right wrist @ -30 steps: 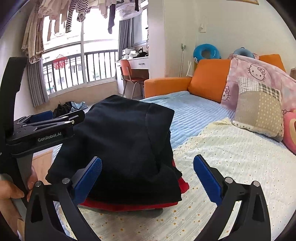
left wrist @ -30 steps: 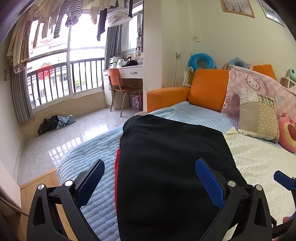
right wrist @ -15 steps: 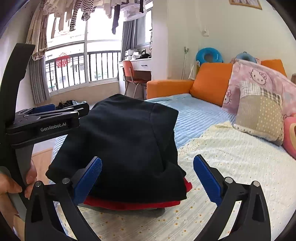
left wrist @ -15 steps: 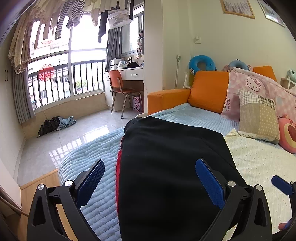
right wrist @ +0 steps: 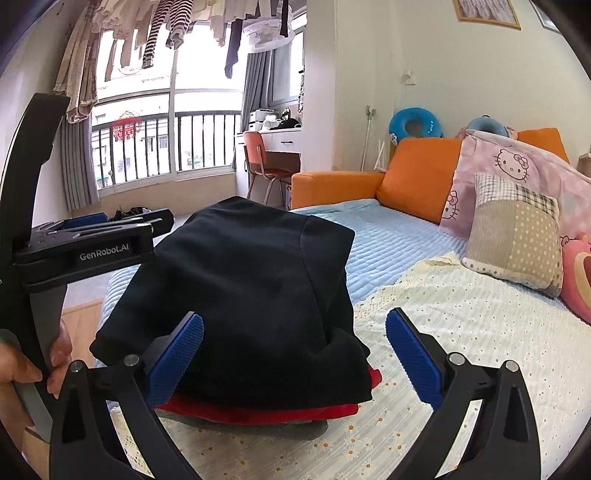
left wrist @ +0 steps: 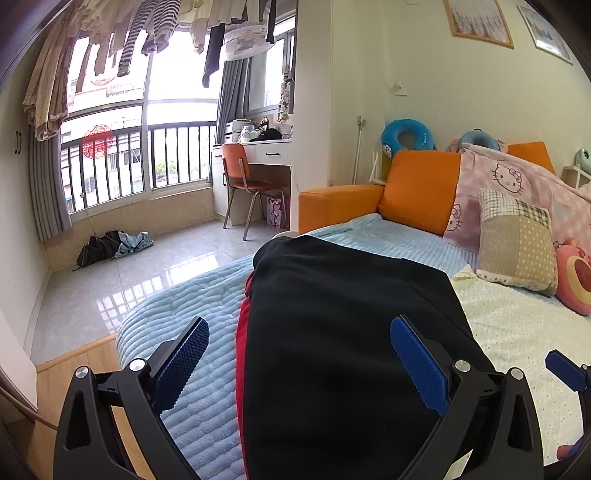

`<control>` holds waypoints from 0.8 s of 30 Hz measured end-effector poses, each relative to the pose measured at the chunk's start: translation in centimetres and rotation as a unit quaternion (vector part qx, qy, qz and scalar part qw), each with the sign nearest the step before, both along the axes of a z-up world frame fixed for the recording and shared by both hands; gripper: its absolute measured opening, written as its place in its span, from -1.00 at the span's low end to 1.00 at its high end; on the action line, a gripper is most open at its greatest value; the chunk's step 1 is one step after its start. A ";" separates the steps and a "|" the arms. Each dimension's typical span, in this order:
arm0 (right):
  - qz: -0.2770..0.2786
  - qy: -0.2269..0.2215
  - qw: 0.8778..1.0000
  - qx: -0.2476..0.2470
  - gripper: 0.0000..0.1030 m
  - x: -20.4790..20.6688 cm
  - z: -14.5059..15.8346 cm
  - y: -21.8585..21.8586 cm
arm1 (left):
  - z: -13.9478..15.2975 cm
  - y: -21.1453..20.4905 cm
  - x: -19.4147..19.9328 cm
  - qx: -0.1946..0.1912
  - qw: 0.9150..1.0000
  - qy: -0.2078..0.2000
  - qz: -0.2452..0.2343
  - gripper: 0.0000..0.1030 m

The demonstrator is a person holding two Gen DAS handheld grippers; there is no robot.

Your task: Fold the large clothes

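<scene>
Black garment (right wrist: 243, 295) lies folded just ahead of right gripper (right wrist: 293, 360).

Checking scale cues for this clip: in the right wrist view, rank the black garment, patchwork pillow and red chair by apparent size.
1. Black garment, by far the largest, though nearest the camera.
2. Patchwork pillow.
3. Red chair, smallest, but farthest away, so its true size is unsure.

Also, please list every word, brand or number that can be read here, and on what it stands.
"GenRobot.AI": white letters on the black body of the left gripper, seen in the right wrist view.
Framed pictures on the wall: too small to read.
Red round ornament on the window: blurred, unreadable.
Blue swim ring: its small print is unreadable.
</scene>
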State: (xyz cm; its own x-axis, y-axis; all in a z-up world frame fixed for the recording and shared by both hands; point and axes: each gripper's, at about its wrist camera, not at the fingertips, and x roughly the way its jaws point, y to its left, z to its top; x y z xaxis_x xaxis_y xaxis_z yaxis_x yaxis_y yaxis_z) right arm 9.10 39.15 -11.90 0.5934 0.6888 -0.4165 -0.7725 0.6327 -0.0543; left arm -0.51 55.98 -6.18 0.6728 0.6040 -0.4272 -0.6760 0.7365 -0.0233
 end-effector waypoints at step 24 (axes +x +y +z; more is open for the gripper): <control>-0.011 0.024 1.000 -0.015 0.90 0.9 -0.9 0.5 | -0.3 -0.5 1.1 0.006 1.000 0.029 -0.005 0.93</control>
State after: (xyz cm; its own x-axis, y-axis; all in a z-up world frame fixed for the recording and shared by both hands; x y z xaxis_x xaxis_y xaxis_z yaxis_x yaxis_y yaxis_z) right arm 10.01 39.63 -12.81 0.5878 0.6625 -0.4643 -0.7601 0.6488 -0.0366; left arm 0.64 55.52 -6.49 0.6534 0.6027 -0.4581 -0.6689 0.7430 0.0237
